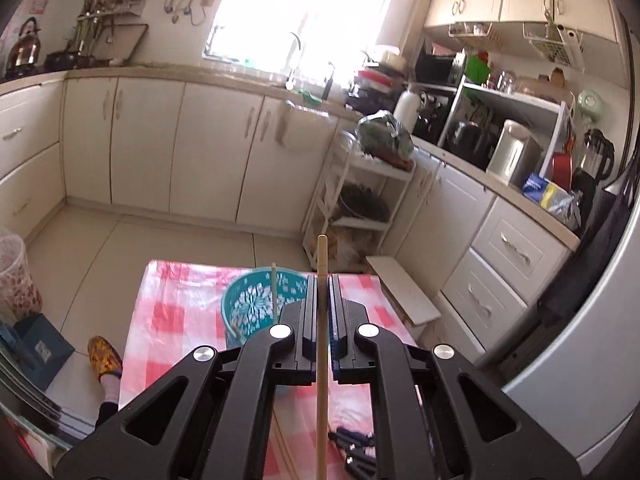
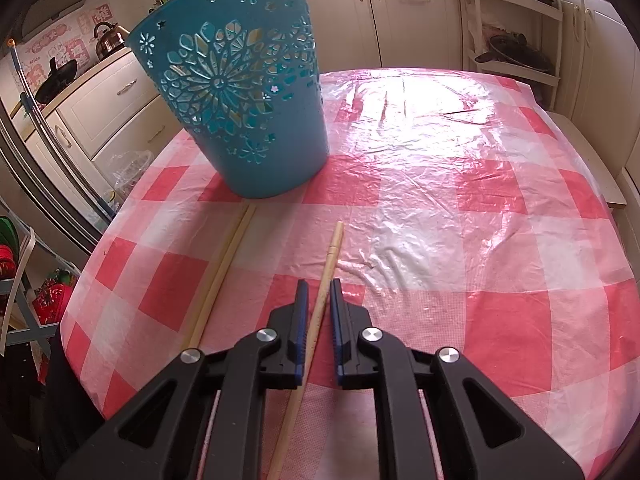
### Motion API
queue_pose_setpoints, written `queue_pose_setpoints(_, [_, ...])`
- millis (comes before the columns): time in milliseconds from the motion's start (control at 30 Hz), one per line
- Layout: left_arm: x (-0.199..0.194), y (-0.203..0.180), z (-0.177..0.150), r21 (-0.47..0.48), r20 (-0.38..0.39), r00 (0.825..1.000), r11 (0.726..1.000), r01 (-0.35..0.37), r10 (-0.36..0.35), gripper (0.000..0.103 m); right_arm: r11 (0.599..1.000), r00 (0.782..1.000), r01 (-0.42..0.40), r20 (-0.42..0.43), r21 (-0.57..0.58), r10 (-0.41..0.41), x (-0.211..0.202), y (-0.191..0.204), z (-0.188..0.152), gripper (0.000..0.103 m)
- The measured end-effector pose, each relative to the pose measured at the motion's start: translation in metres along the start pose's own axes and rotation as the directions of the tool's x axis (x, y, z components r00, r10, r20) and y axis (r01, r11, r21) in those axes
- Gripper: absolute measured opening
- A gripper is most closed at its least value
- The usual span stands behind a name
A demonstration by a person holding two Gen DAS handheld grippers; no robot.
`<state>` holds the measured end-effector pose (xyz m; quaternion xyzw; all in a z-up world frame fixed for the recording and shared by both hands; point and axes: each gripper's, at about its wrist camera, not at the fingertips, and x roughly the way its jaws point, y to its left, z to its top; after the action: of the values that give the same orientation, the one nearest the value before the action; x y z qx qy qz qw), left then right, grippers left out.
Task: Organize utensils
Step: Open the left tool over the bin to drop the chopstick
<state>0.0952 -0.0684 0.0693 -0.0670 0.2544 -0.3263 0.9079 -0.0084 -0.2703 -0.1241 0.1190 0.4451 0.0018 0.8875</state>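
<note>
Left wrist view: left gripper (image 1: 320,312) clamped tight on one wooden chopstick (image 1: 322,264), stick running straight up between the pads, tip well clear past them; lifted above the checked tablecloth (image 1: 168,292). Teal basket (image 1: 248,304) stands just behind the gripper, one pale chopstick (image 1: 274,292) already upright in it. Right wrist view: right gripper (image 2: 318,304) low over the cloth, jaws nearly together around another chopstick (image 2: 332,252); the left pad seems to touch the shaft, the right shows a thin gap, so a firm hold I cannot tell. Two more chopsticks (image 2: 224,268) lie side by side near the basket (image 2: 236,92) foot. Handling, by judgement: sticks light, stiff, smooth, round, apt to roll or pivot in flat pads (plastic cloth is slick too). Best taken near mid-length, square across the pads, so the tip drops cleanly into the basket mouth; basket looks light, could tip if knocked
</note>
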Motion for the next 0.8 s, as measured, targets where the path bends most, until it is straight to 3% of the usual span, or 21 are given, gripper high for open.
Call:
queue_pose_setpoints(133, [0.013, -0.008, 0.026, 0.000, 0.126, 0.992, 0.999, -0.033, 0.033, 0.005, 1.000, 1.000, 0.000, 0.004, -0.008, 0.000, 0.000, 0.002, -0.001, 0.013])
queue_pose_setpoints(300, [0.046, -0.006, 0.051, -0.016, 0.247, 0.961, 0.992, -0.125, 0.125, 0.005, 0.999, 1.000, 0.003, 0.009, -0.032, -0.003, 0.001, 0.005, -0.001, 0.018])
queue_pose_setpoints(400, [0.071, 0.005, 0.054, -0.055, 0.265, 0.943, 0.980, -0.191, 0.198, 0.005, 0.999, 1.000, 0.000, 0.010, -0.035, 0.000, 0.001, 0.007, -0.001, 0.019])
queue_pose_setpoints(500, [0.094, 0.017, 0.051, -0.084, 0.252, 0.937, 0.970, -0.228, 0.242, 0.005, 0.999, 1.000, -0.005, 0.011, -0.034, 0.006, 0.001, 0.006, 0.000, 0.020])
queue_pose_setpoints(800, [0.118, 0.032, 0.020, -0.101, 0.209, 0.938, 0.960, -0.262, 0.278, 0.005, 0.998, 1.000, -0.004, 0.012, -0.060, 0.005, 0.002, 0.010, 0.000, 0.027])
